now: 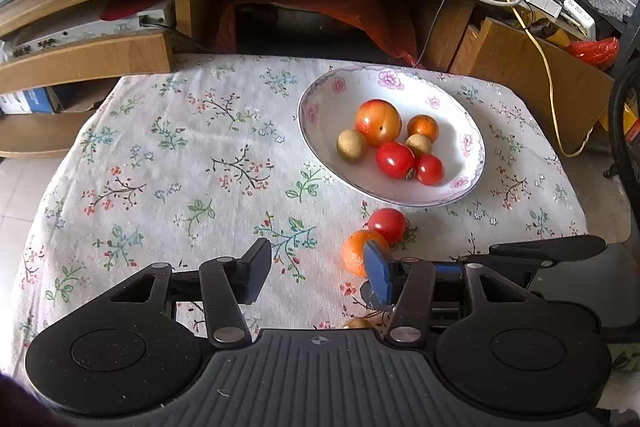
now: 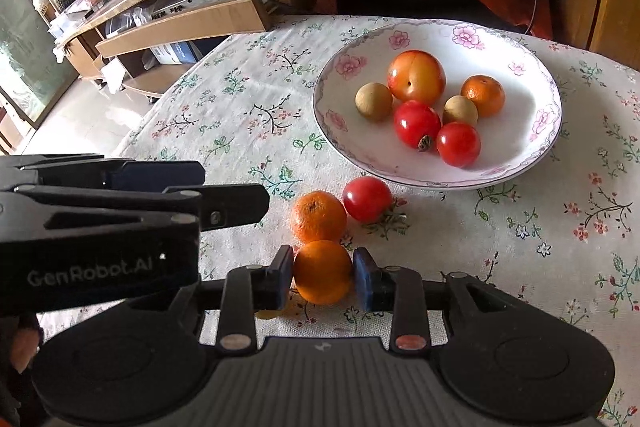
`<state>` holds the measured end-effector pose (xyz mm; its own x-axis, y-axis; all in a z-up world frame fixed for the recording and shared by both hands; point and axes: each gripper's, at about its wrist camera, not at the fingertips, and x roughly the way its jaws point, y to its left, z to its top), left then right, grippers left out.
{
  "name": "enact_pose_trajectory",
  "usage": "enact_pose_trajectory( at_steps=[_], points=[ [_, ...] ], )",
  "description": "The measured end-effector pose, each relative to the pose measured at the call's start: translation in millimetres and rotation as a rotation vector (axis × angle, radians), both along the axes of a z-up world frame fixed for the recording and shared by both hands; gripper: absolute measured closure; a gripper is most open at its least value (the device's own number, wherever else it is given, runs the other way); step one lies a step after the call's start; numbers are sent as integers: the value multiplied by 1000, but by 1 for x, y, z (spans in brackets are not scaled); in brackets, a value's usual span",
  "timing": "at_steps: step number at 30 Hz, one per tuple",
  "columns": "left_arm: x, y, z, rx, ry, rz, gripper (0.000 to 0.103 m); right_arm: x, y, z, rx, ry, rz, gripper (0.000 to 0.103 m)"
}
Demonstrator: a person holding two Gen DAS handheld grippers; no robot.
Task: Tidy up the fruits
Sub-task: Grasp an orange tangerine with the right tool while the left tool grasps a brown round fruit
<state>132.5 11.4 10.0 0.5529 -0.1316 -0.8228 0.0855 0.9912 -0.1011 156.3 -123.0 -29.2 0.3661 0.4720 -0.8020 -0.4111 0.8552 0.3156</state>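
Right wrist view: the right gripper [image 2: 323, 273] has its jaws clamped on a small orange [image 2: 322, 271], one pad pressing each side, just above the flowered cloth of the worktop [image 2: 224, 115] near its front edge. Touching it on the far side lies a second orange [image 2: 318, 215], and beside that a red tomato [image 2: 367, 199], both loose on the cloth. Beyond them, toward the worktop's far right corner, sits a white flowered bowl [image 2: 548, 131] already holding six fruits: a large peach-like one, an orange, two brown ones and two red tomatoes.

The left gripper [image 1: 316, 273] hangs over the cloth with jaws apart and nothing between them; one blue pad stands in front of the loose orange.

The step in hand appears to be carrying the gripped orange to the bowl. It would go best lifted straight up first, so the neighbouring orange is not nudged into rolling. Then travel over the near rim and lower it into the bare patch at the right side before letting go, since a drop could knock the round fruits about.
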Motion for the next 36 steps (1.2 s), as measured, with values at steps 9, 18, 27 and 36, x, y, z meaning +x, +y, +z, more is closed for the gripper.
enact_pose_trajectory(
  at_steps=[9,18,27,36],
  points=[
    [-3,-7,-4,12,9,-27,42,-2,-12,2,-26,-13,-28,71],
    [-18,-9,-8,-7,30,-51,41,-22,-45,8,-48,-8,-126,71],
    [-33,-24,-31,18,80,-118,48,-59,-67,7,-64,14,-187,71],
    [-40,-27,-39,70,26,-88,57,-74,-69,3,-68,4,-190,71]
  ],
)
